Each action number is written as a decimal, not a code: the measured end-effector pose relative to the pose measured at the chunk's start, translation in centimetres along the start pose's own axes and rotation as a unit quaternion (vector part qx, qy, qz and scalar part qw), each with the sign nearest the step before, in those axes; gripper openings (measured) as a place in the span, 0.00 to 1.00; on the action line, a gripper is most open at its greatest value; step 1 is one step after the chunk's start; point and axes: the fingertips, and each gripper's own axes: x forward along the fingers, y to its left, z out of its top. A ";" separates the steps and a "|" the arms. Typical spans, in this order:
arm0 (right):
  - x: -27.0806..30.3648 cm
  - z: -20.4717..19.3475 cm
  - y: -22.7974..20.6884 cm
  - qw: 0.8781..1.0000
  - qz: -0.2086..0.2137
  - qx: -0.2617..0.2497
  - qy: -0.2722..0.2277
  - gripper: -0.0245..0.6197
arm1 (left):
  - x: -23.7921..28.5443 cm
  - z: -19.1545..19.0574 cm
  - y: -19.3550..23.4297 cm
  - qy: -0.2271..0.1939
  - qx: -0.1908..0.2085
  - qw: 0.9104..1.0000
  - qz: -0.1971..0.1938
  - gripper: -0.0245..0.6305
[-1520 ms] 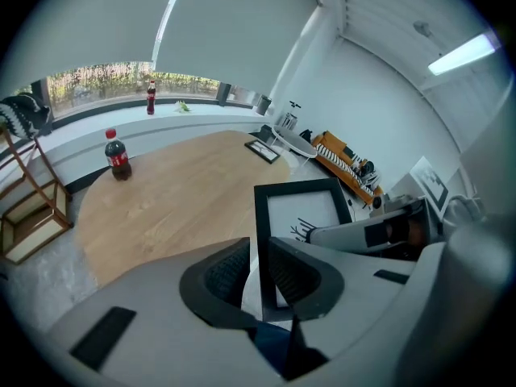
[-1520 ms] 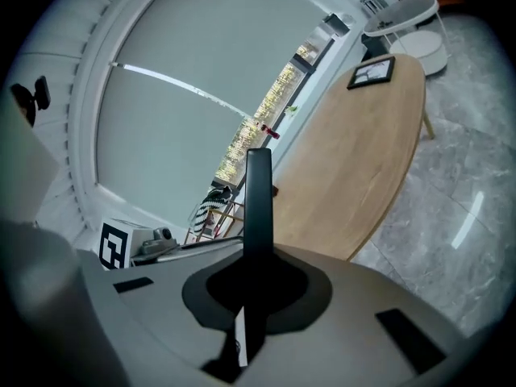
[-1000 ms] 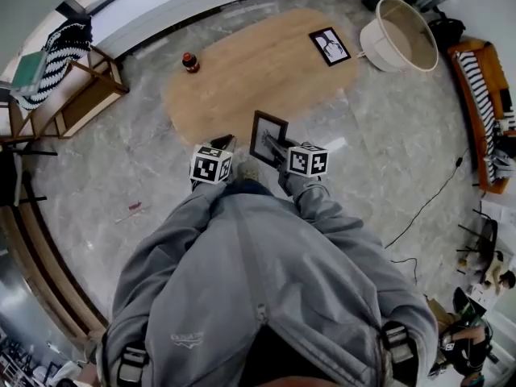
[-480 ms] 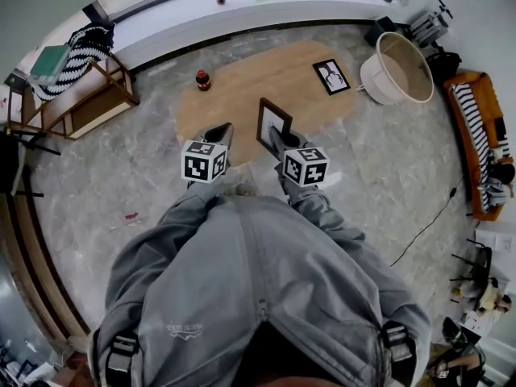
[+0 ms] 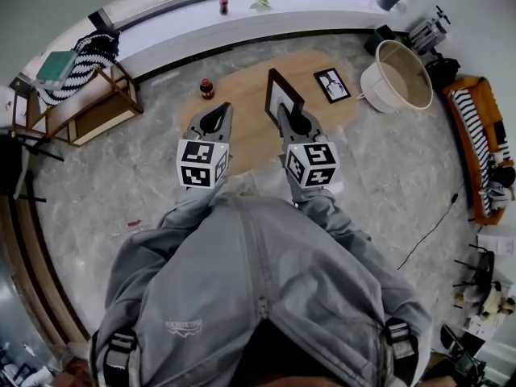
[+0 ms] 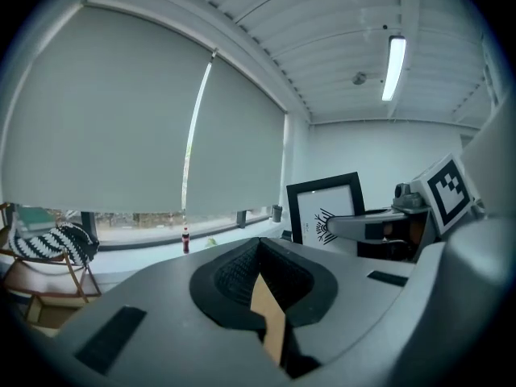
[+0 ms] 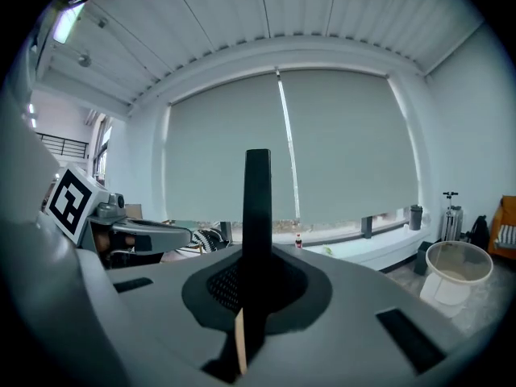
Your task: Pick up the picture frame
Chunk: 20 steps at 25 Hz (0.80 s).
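My right gripper (image 5: pixel 289 113) is shut on the lower edge of a black picture frame (image 5: pixel 282 93) with a white print, held upright in the air over the oval wooden top (image 5: pixel 242 83). In the right gripper view the frame's black edge (image 7: pixel 258 192) stands straight up between the jaws. From the left gripper view the frame (image 6: pixel 326 210) faces me, with the right gripper (image 6: pixel 363 226) clamped on it. Beside it to the left, my left gripper (image 5: pixel 216 110) is shut with nothing in it. A second black frame (image 5: pixel 331 85) lies flat on the wooden top.
A cola bottle (image 5: pixel 207 89) stands at the wooden top's left end and another bottle (image 5: pixel 223 1) on the window sill. A large cream basket (image 5: pixel 397 75) is at the right, a wooden rack with a striped cloth (image 5: pixel 85 59) at the left, and a cable (image 5: pixel 435 216) on the floor.
Both grippers have risen and tipped up toward level. The frame has come up from low near the floor and now hangs higher over the wooden top.
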 end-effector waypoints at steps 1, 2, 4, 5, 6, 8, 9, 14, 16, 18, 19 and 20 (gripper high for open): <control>-0.1 1.0 0.2 1.000 -0.003 -0.006 -0.012 0.10 | -0.2 1.0 0.0 -0.014 0.006 1.000 0.002 0.07; -0.1 1.9 0.3 1.000 -0.006 -0.013 -0.023 0.10 | -0.4 2.0 0.0 -0.026 0.012 1.000 0.005 0.07; -0.3 3.5 0.5 0.999 -0.011 -0.031 -0.043 0.10 | -0.8 3.7 -0.1 -0.048 0.024 0.999 0.008 0.07; -0.4 4.3 0.6 0.998 -0.013 -0.040 -0.052 0.10 | -1.1 4.6 -0.2 -0.059 0.028 0.998 0.010 0.07; -0.5 5.0 0.8 0.997 -0.014 -0.046 -0.061 0.10 | -1.3 5.4 -0.3 -0.070 0.032 0.997 0.011 0.07; -0.9 6.3 1.1 0.996 -0.015 -0.053 -0.076 0.10 | -1.8 6.9 -0.7 -0.090 0.038 0.995 0.011 0.07; -1.2 6.9 1.2 0.995 -0.015 -0.055 -0.083 0.10 | -2.1 7.5 -1.0 -0.099 0.039 0.994 0.011 0.07; -2.4 9.3 1.4 0.991 -0.018 -0.070 -0.113 0.10 | -2.8 9.4 -2.1 -0.125 0.043 0.991 0.013 0.07; -2.7 10.0 1.6 0.989 -0.019 -0.078 -0.121 0.10 | -3.0 9.8 -2.3 -0.131 0.046 0.990 0.013 0.07; -3.0 10.4 1.8 0.988 -0.018 -0.082 -0.127 0.10 | -3.1 10.0 -2.6 -0.133 0.044 0.990 0.009 0.07; -3.1 10.5 1.9 0.988 -0.018 -0.083 -0.128 0.10 | -3.2 10.0 -2.7 -0.134 0.043 0.990 0.008 0.07; -3.3 10.7 2.0 0.988 -0.017 -0.085 -0.129 0.10 | -3.2 10.0 -2.9 -0.134 0.041 0.990 0.007 0.07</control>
